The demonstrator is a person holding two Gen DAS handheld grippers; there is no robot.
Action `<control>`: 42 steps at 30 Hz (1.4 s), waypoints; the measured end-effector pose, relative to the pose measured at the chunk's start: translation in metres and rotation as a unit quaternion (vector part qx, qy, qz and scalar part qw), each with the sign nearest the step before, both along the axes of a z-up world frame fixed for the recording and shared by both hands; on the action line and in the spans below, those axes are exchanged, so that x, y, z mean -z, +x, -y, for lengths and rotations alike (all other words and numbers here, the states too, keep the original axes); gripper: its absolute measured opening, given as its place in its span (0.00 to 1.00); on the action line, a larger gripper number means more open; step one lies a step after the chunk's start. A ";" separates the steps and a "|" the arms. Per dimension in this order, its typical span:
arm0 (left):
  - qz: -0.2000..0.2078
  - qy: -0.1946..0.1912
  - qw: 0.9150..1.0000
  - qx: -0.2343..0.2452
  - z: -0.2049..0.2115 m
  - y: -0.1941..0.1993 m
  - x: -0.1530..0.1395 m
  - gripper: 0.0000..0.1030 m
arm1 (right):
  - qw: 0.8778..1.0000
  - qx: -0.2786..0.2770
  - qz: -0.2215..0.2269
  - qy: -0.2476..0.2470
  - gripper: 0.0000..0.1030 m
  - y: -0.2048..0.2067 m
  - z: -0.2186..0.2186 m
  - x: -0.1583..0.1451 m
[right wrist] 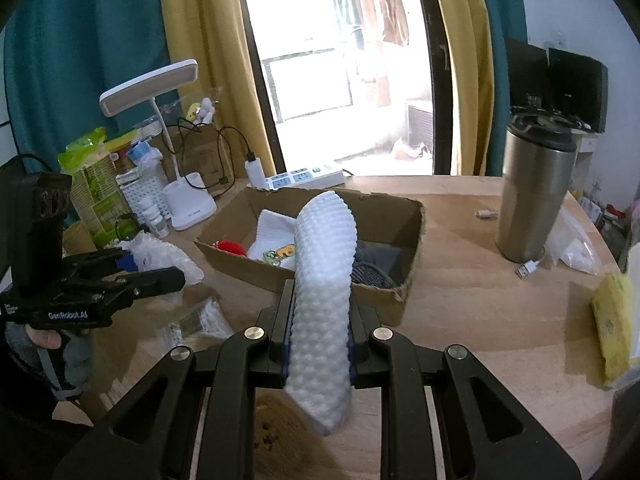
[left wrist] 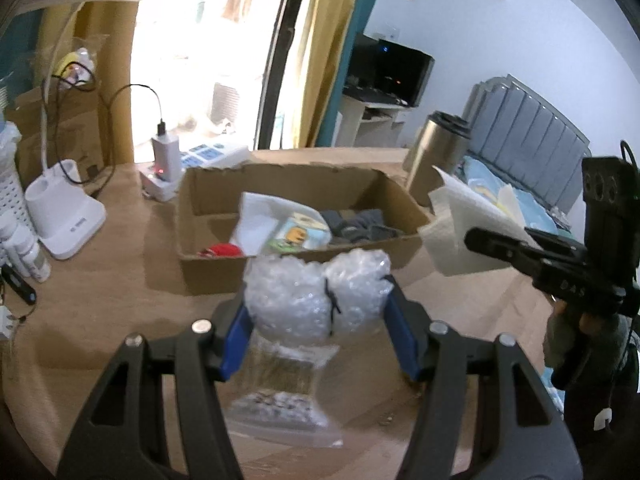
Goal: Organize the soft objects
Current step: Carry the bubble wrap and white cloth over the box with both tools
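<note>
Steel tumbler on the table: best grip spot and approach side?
Grip the steel tumbler around its plain cylindrical body below the black lid, coming in level from the open table side facing the camera. It stands upright; probably avoid a top approach, since the lid looks uneven.

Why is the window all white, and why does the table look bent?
In both wrist views daylight overexposes the window, washing it out to white. The fisheye lenses bend the table and darken the picture corners. In the left wrist view the clear bag under the bubble wrap looks smeared; in the right wrist view the white cloth is fairly sharp.
</note>
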State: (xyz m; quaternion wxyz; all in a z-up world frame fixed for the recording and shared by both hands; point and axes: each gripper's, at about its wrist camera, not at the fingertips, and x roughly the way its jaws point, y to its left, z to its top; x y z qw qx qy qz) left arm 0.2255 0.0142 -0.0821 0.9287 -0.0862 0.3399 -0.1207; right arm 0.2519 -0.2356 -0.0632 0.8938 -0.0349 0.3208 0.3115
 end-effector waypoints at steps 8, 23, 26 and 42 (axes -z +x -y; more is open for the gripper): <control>0.012 0.002 1.000 -0.020 -0.021 0.011 -0.007 0.59 | 1.000 -0.007 0.007 -0.002 0.21 0.010 -0.015 -0.008; 0.014 -0.001 0.999 -0.035 -0.047 0.037 -0.002 0.59 | 1.000 0.000 0.011 -0.004 0.21 0.042 -0.026 -0.011; 0.016 -0.001 0.999 -0.035 -0.049 0.045 -0.003 0.59 | 1.000 0.005 0.011 -0.006 0.21 0.048 -0.026 -0.010; 0.007 0.007 0.999 -0.040 -0.049 0.084 0.009 0.59 | 0.999 0.034 0.012 -0.021 0.21 0.086 -0.032 0.004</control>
